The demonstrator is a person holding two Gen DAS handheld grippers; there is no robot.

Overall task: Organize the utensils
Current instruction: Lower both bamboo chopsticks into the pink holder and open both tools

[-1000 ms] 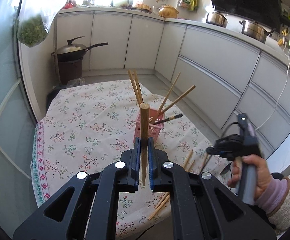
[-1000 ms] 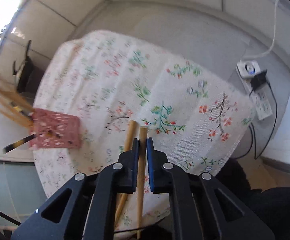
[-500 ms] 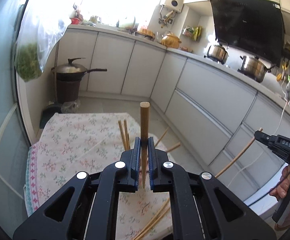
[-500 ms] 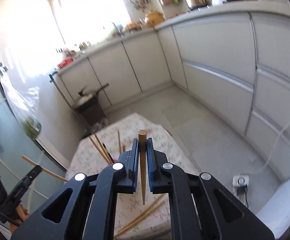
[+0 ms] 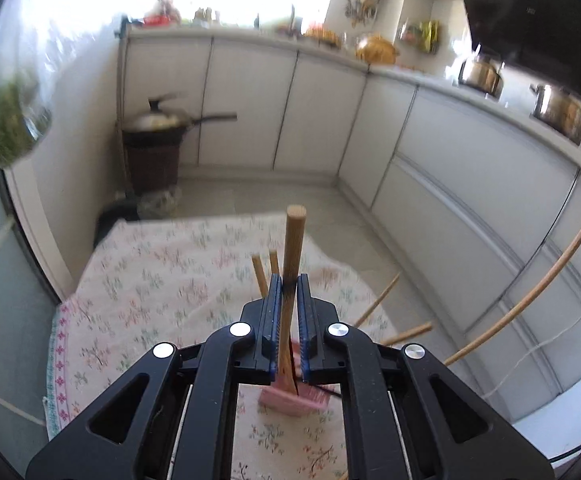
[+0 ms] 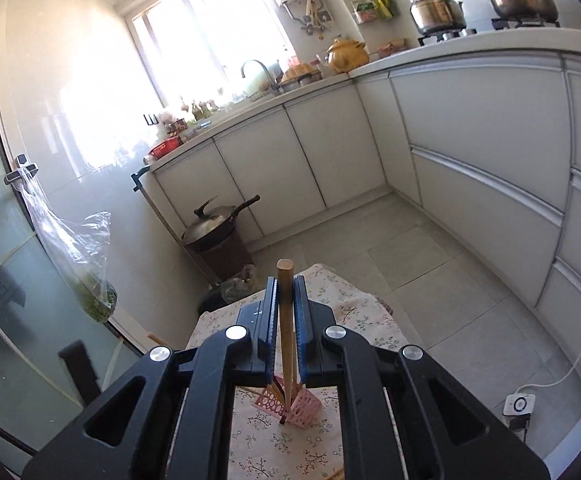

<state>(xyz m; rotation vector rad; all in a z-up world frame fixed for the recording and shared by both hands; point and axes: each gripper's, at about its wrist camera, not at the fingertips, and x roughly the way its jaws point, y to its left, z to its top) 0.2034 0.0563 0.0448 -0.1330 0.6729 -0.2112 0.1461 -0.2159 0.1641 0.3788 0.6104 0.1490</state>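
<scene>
My left gripper (image 5: 288, 292) is shut on a wooden chopstick (image 5: 292, 248) held upright over the pink holder (image 5: 290, 398), which stands on the floral tablecloth (image 5: 158, 296) with several chopsticks (image 5: 259, 276) leaning in it. My right gripper (image 6: 285, 294) is shut on another wooden chopstick (image 6: 285, 292), upright above the same pink perforated holder (image 6: 302, 410). That chopstick also shows as a long curved stick in the left wrist view (image 5: 530, 300). Where the lower ends of both held chopsticks sit relative to the holder is hidden.
White kitchen cabinets (image 6: 470, 152) run along the back and right. A lidded wok on a dark bin (image 6: 218, 236) stands in the corner beyond the table. A plastic bag of greens (image 6: 90, 280) hangs at left. A power strip (image 6: 520, 406) lies on the floor at right.
Both grippers lifted off the table with a chopstick each, swung up and came over the pink holder. In the last half second both tilted down so the holder shows below the fingers.
</scene>
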